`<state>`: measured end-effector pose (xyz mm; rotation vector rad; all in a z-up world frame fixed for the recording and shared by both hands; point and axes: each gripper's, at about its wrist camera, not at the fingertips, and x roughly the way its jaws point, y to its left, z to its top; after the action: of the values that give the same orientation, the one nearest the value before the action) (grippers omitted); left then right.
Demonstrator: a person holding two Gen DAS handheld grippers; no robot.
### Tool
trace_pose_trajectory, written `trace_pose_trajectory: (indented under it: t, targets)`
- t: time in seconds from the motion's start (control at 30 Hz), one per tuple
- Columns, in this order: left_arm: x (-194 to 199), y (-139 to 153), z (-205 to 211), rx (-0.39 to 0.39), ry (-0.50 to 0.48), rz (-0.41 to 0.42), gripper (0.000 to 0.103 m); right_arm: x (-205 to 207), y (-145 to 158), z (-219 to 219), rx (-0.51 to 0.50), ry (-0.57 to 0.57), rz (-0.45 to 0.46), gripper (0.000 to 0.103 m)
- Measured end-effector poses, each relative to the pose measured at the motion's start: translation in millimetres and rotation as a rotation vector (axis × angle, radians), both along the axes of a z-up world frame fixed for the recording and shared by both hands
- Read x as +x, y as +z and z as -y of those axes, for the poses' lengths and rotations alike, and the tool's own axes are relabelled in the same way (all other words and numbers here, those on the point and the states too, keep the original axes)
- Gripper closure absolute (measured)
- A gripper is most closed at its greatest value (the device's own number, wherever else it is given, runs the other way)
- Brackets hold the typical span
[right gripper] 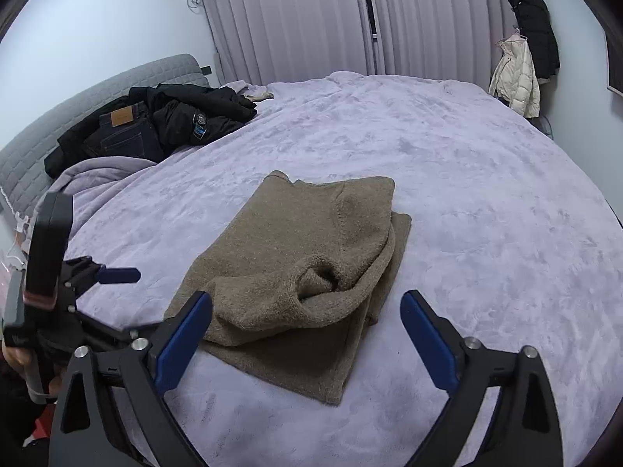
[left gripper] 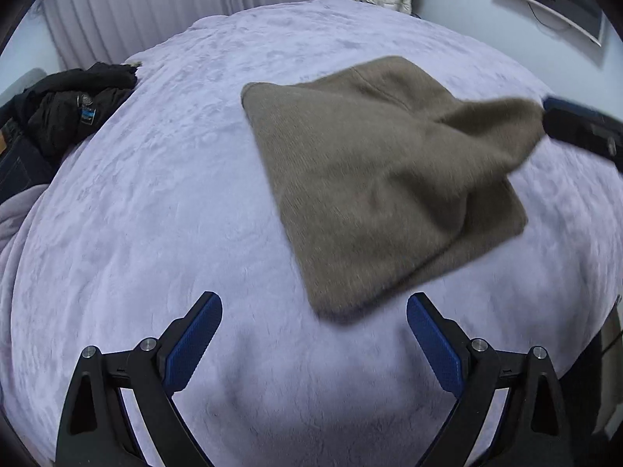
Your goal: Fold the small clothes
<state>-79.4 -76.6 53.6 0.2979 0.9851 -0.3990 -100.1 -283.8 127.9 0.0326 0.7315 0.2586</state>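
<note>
We take the wide lilac plush blanket as our landmark: the folded brown knitted garment lies on its middle, with one sleeve end doubled over on top of the fold. On the blanket's far left edge, well apart from the garment, sits a heap of black jackets and dark jeans, and behind the blanket's far side hang the pleated curtains. Beyond its far right corner hang a cream quilted coat and a black coat.

brown sweater on bed | left hand-held gripper jaws apart
</note>
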Motion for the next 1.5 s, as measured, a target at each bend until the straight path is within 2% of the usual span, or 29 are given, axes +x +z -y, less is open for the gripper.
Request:
trace_pose_trajectory:
  t: [0.1,0.2,0.23,0.27,0.3,0.33,0.4,0.47,0.53,0.63,0.77,0.83,0.87,0.93,0.97,1.0,1.07,1.1,1.17,1.23,1.3,1.33,1.4,1.47,1.5]
  targets:
    - [-1,-10,6,-0.013,-0.021,-0.014,0.007,4,6,-6,0.025,0.045,0.015,0.012]
    - [18,-27,4,-0.011,0.043,-0.054,0.007,21,-3,-23,-0.035,0.084,-0.026,0.012]
    - [25,-31,-1,-0.028,0.081,-0.071,0.007,28,-9,-27,-0.065,0.086,-0.055,0.016]
    - [29,-32,-8,-0.071,0.102,-0.087,0.007,34,-16,-30,-0.081,0.094,-0.091,0.032]
    - [31,-30,-15,-0.126,0.117,-0.102,0.007,38,-21,-31,-0.075,0.108,-0.126,0.044]
    - [33,-28,-22,-0.18,0.133,-0.11,0.007,42,-27,-30,-0.054,0.119,-0.163,0.061]
    - [35,-26,-31,-0.233,0.155,-0.11,0.007,44,-33,-26,-0.025,0.108,-0.187,0.073]
    - [35,-24,-35,-0.239,0.181,-0.088,0.007,43,-34,-22,-0.015,0.095,-0.185,0.086]
    - [35,-21,-40,-0.278,0.201,-0.077,0.007,40,-30,-17,0.012,0.091,-0.183,0.088]
    - [36,-20,-45,-0.325,0.209,-0.091,0.007,37,-27,-16,-0.008,0.083,-0.182,0.088]
    - [40,-35,-39,-0.247,0.213,-0.104,0.007,46,-41,-5,0.071,0.08,-0.258,0.087]
    - [43,-33,-43,-0.276,0.23,-0.11,0.007,52,-49,1,0.12,0.07,-0.283,0.088]
    - [42,-27,-48,-0.314,0.244,-0.098,0.016,53,-51,2,0.137,0.07,-0.288,0.096]
    - [39,-15,-57,-0.403,0.237,-0.094,0.041,48,-44,7,0.181,0.068,-0.266,0.097]
    - [38,-13,-60,-0.414,0.241,-0.095,0.043,42,-37,12,0.213,0.072,-0.234,0.097]
    - [39,-15,-60,-0.403,0.253,-0.102,0.043,37,-31,18,0.24,0.075,-0.208,0.097]
    - [42,-35,-56,-0.349,0.275,-0.173,0.042,28,-34,29,0.277,0.052,-0.196,0.097]
    - [42,-43,-56,-0.353,0.284,-0.19,0.042,28,-44,32,0.291,0.038,-0.226,0.097]
    - [36,-42,-56,-0.352,0.27,-0.173,0.042,31,-78,31,0.254,-0.001,-0.318,0.097]
    - [31,-37,-56,-0.323,0.247,-0.169,0.041,28,-91,31,0.255,-0.012,-0.315,0.097]
    - [26,-33,-62,-0.315,0.239,-0.178,0.035,26,-86,30,0.25,-0.011,-0.287,0.097]
    - [23,-31,-67,-0.315,0.237,-0.184,0.035,26,-82,29,0.241,-0.004,-0.288,0.096]
    - [14,-22,-77,-0.322,0.231,-0.185,0.034,23,-72,30,0.205,-0.009,-0.287,0.089]
    - [9,-5,-81,-0.334,0.207,-0.147,0.034,14,-56,36,0.176,-0.029,-0.233,0.076]
    - [8,4,-79,-0.345,0.186,-0.128,0.034,10,-45,38,0.166,-0.037,-0.19,0.076]
